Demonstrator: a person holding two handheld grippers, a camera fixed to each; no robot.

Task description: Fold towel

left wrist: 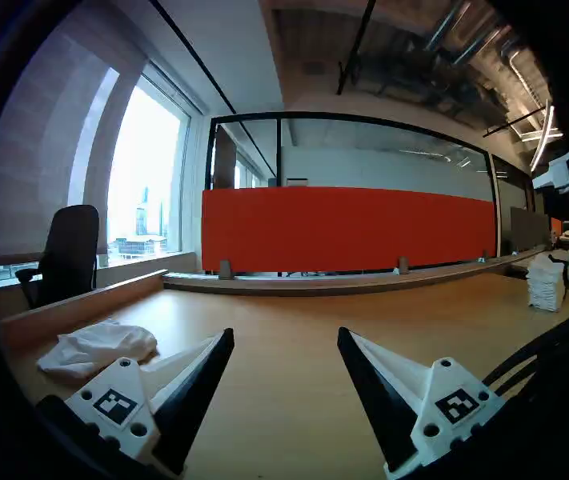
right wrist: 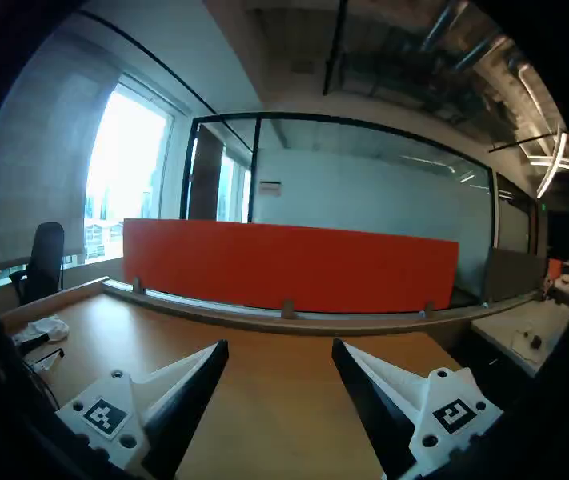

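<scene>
A crumpled white towel (left wrist: 96, 348) lies on the wooden table (left wrist: 300, 320) at the left, just ahead of the left finger of my left gripper (left wrist: 284, 340). That gripper is open and holds nothing. The same towel (right wrist: 40, 329) appears small at the far left in the right gripper view, well away from my right gripper (right wrist: 278, 350). My right gripper hovers open over bare wood with nothing between its fingers.
A stack of folded white towels (left wrist: 546, 282) stands at the table's far right. An orange divider panel (left wrist: 348, 228) runs along the back edge. A black office chair (left wrist: 64, 252) sits by the window at left. Another desk (right wrist: 524, 328) lies to the right.
</scene>
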